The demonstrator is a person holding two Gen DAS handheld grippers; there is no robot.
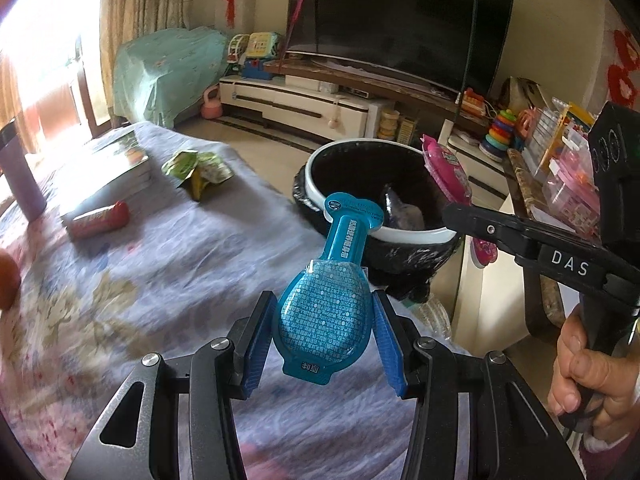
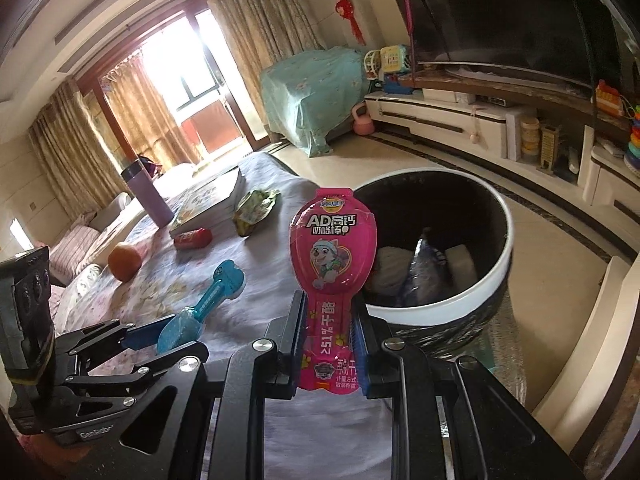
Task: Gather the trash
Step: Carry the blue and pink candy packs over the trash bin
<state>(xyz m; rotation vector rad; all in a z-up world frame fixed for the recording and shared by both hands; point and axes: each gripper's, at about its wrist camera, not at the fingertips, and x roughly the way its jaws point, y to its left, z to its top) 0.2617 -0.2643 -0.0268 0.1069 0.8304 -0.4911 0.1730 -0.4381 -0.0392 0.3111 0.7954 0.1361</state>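
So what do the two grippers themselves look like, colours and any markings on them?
Both are black metal linkage frames with silver pivot bolts and ribbed blue pads on the fingers. The right gripper carries white "DAS" lettering, the left gripper "GenRobo" lettering, cut off, and a boxy black module. A bare hand shows a pinkish cuff.

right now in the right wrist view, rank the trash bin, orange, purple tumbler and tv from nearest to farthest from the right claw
1. Trash bin, just ahead, right.
2. Orange, left on the bedspread.
3. Purple tumbler, farther back left.
4. TV, far wall, upper right.
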